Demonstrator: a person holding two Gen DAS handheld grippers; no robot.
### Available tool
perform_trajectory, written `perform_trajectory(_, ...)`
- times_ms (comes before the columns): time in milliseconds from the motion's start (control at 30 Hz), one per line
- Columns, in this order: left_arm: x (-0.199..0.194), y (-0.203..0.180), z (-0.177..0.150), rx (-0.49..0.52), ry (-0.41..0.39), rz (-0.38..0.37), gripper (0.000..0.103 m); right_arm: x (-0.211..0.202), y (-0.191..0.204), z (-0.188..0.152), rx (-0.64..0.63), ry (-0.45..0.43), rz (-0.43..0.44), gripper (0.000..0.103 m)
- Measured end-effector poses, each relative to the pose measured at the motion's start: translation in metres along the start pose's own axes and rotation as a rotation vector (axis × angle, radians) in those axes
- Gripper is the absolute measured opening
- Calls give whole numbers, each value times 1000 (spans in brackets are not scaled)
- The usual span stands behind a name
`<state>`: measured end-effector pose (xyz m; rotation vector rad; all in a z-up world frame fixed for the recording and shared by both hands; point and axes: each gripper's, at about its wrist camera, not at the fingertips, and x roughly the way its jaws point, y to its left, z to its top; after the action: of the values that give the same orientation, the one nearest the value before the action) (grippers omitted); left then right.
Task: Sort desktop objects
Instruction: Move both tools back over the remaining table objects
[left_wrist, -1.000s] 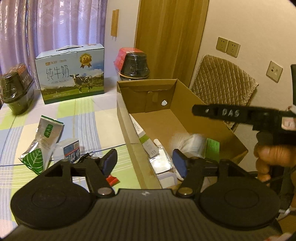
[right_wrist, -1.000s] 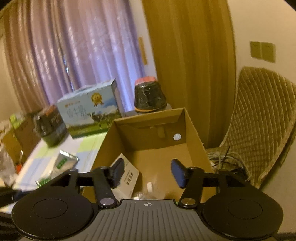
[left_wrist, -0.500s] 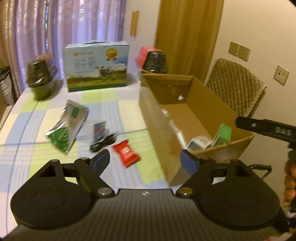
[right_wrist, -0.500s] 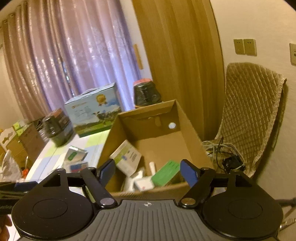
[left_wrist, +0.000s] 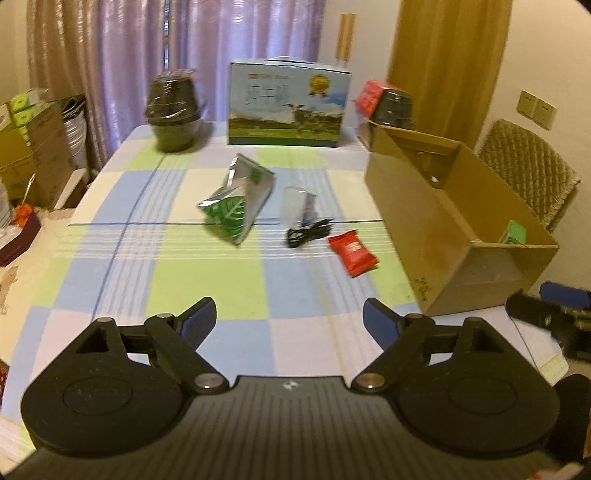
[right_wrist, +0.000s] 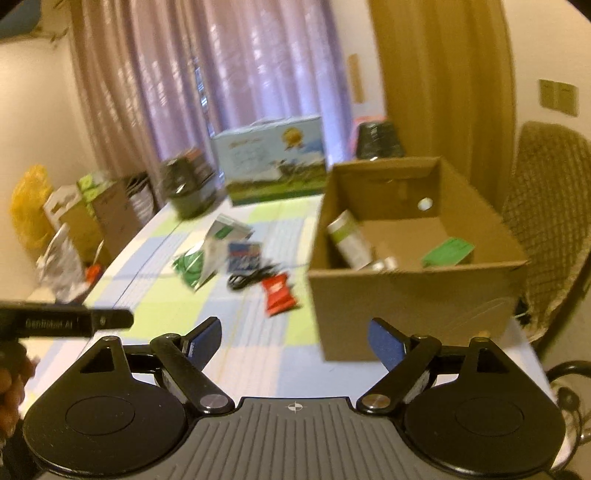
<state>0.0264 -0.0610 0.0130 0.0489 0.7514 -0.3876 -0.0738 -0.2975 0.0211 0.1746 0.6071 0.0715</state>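
Both claws are spread wide and empty: the left claw (left_wrist: 289, 319) above the checked bench (left_wrist: 207, 291), the right claw (right_wrist: 294, 338) near the cardboard box (right_wrist: 413, 295). A red packet (left_wrist: 353, 252), black cable (left_wrist: 308, 233) and green-leaf pouch (left_wrist: 236, 206) lie on the bench left of the box. The arm at left reads "GenRobot.AI" (right_wrist: 50, 324); other print is blurred

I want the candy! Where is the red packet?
The red packet lies on the checked tablecloth, between the black cable and the cardboard box, in both views.

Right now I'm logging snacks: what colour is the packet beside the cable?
Red packet, clearest in the left wrist view.
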Motion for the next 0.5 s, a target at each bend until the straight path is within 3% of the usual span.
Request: perform_trajectory(500,-7,39,-5,-36,-8,33,86,33,53,-3,-159,38,65,86)
